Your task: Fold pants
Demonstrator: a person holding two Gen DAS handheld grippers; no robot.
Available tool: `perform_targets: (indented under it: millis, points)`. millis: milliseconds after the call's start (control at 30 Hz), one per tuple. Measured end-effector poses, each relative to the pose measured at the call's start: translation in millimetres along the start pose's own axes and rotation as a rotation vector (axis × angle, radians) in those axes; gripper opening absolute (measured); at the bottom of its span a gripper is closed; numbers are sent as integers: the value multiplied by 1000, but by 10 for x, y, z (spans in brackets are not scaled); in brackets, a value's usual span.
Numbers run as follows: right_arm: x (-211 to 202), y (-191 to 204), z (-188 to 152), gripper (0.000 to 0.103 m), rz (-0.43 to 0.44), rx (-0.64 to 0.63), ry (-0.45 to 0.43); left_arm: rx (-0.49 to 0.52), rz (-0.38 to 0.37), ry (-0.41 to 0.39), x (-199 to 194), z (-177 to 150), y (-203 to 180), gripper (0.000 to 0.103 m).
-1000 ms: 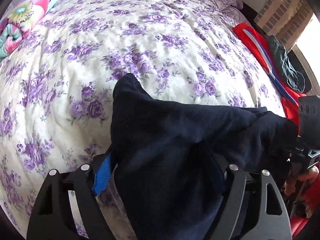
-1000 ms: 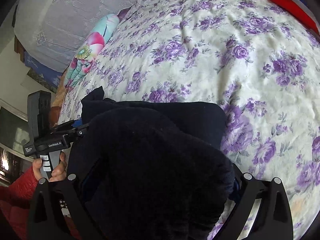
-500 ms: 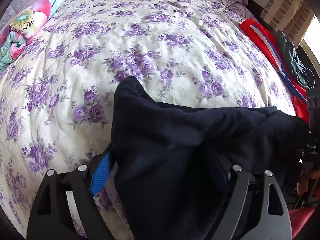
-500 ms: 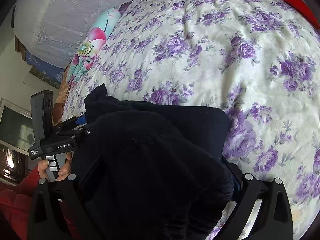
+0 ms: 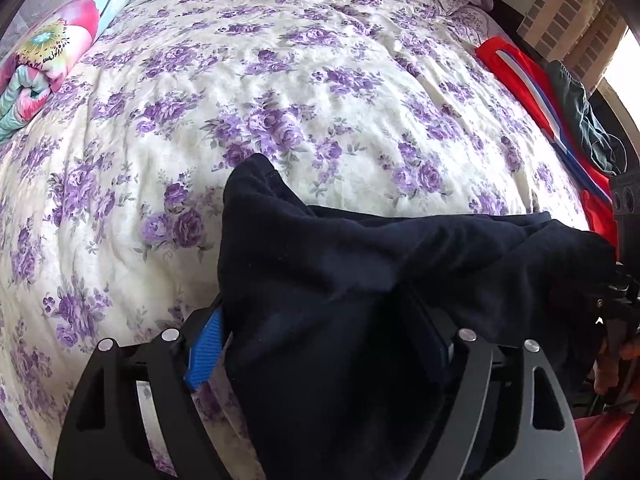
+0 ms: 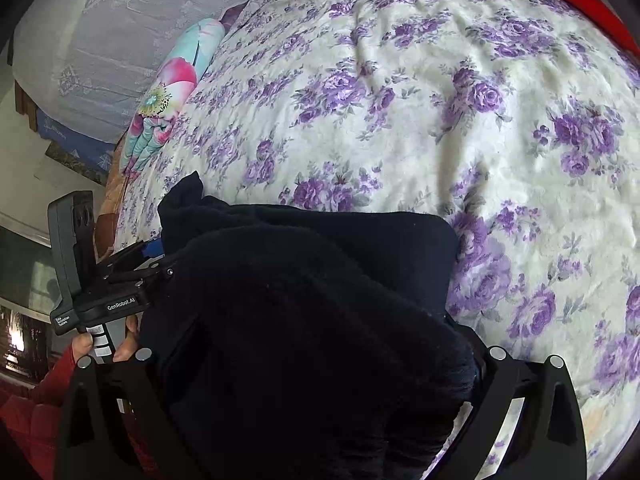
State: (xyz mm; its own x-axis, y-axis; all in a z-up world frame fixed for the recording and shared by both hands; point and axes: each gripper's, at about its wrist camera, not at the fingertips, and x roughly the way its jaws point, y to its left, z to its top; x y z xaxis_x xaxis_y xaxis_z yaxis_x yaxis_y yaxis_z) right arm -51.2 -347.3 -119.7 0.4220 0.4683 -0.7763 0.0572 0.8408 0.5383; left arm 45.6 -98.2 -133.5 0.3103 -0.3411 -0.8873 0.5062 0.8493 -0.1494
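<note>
One dark navy pants (image 5: pixel 360 280) bundle, bunched, thick fleecy folds, over floral bedspread (image 5: pixel 280 80).

In the right wrist view, white lettering reads "GenRobot.AI" on the side of the black plastic body of the left hand-held gripper (image 6: pixel 120 276), which a person's hand grips by its handle at the left edge of the picture. A smaller white label sits lower on the same black body, toward its back end; it runs over three short lines whose first word looks like "Data", and the rest is too small to read. The left wrist view carries no readable text, label, number or sign.
</note>
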Motion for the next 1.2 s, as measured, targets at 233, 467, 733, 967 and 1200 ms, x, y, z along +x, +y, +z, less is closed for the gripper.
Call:
perform_targets:
  millis: [233, 467, 733, 967, 1200]
  points:
    - [-16, -7, -20, 100, -2, -8, 12, 0, -17, 6, 6, -36, 31, 84]
    - [-173, -131, -229, 100, 27, 11, 26, -145, -213, 68, -74, -268, 391, 98]
    - [-96, -139, -100, 100, 24, 36, -5, -170, -289, 66, 14, -88, 446, 98]
    - [-170, 87, -281, 78, -120, -46, -11, -95, -265, 77, -71, -128, 227, 74]
    - [-262, 664, -391, 61, -355, -328, -21, -79, -277, 40, -308, -158, 134, 41]
